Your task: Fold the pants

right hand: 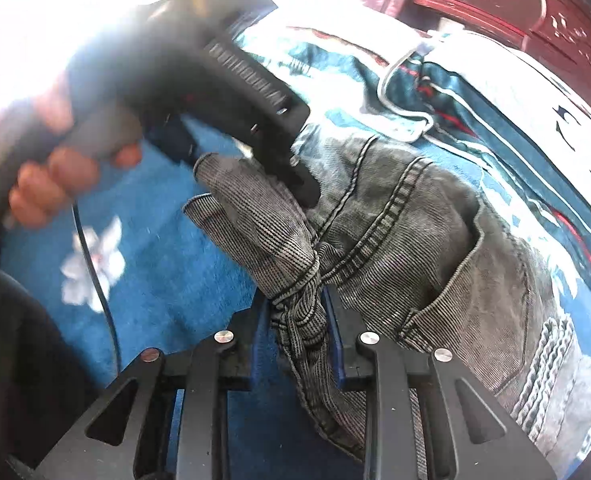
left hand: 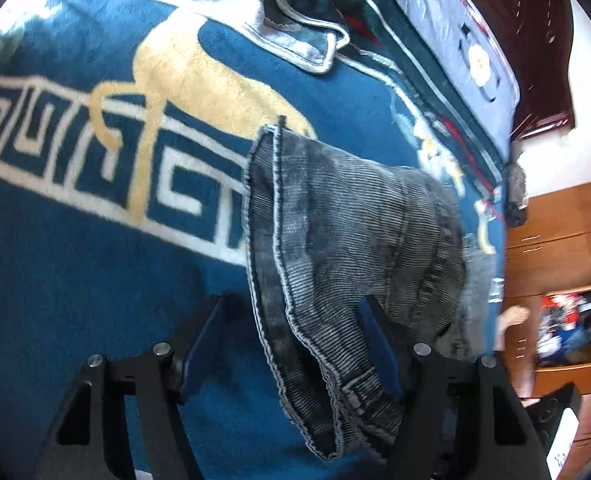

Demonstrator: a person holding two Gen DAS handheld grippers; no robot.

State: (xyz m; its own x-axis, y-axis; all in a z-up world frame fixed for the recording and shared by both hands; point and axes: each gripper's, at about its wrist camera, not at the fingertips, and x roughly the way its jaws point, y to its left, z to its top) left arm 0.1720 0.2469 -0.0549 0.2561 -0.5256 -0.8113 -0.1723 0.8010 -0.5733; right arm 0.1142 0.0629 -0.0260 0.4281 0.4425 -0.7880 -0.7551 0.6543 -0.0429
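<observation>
Blue patterned blanket [left hand: 95,280], right gripper [right hand: 295,332] clenched on gray pants [right hand: 395,232], left gripper [left hand: 291,320] released astride them

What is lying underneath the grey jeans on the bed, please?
Under the grey jeans lies a blue blanket with a cream and gold pattern, spread over the bed. Whatever part of the pattern sits directly beneath the denim is covered, so it cannot be seen.

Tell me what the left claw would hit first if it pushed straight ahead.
Likely the grey pants: the left claw stands open with their hem between its fingers, the blue blanket beneath. Depth is uncertain.
</observation>
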